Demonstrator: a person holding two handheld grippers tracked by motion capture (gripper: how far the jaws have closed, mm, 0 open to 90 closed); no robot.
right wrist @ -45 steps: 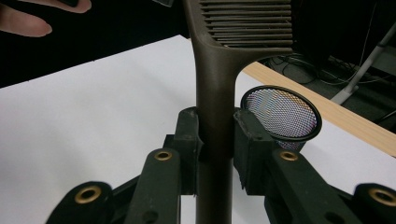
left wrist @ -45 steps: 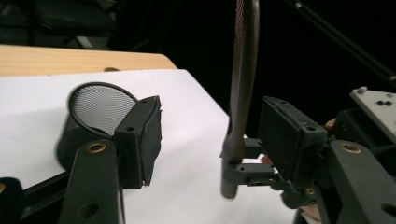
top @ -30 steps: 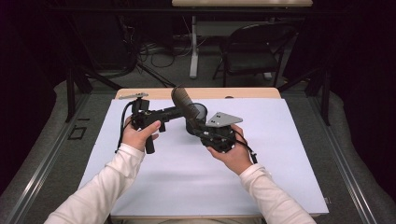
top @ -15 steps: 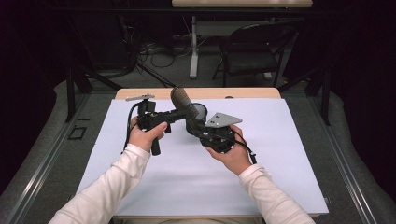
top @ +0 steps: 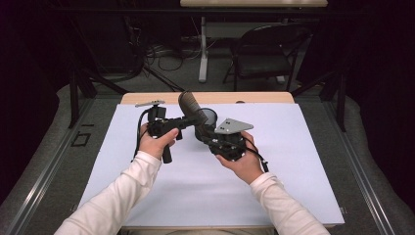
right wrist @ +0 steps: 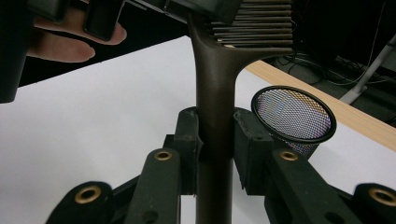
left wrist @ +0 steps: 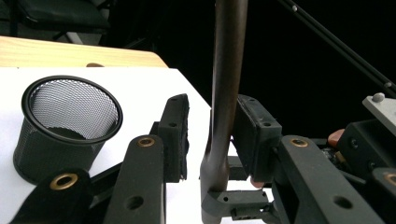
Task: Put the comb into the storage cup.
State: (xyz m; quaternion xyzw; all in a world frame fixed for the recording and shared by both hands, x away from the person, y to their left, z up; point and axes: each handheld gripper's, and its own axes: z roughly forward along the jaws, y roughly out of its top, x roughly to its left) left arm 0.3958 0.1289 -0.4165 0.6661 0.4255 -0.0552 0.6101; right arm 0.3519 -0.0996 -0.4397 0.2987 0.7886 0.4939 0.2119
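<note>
Right gripper (right wrist: pixel 215 144): jaws clamped on the dark handle of a brush (right wrist: pixel 215 84), both pads pressed flat against it at lower centre of the right gripper view. The brush head, a stack of dark bristle rows, sits at the top of that frame.

Left gripper (left wrist: pixel 208 140): jaws have just been closing with the brush handle (left wrist: pixel 229 70) between them. The right-hand pad touches the handle; the left-hand pad stands just clear of it, so no full grip yet.

In the high view the brush (top: pixel 192 108) is held above the white sheet (top: pixel 293 176) at centre frame, between the left gripper (top: pixel 178 125) and the right gripper (top: pixel 208 137). A black mesh cup (left wrist: pixel 65 126) stands upright on the sheet just behind the brush.
</note>
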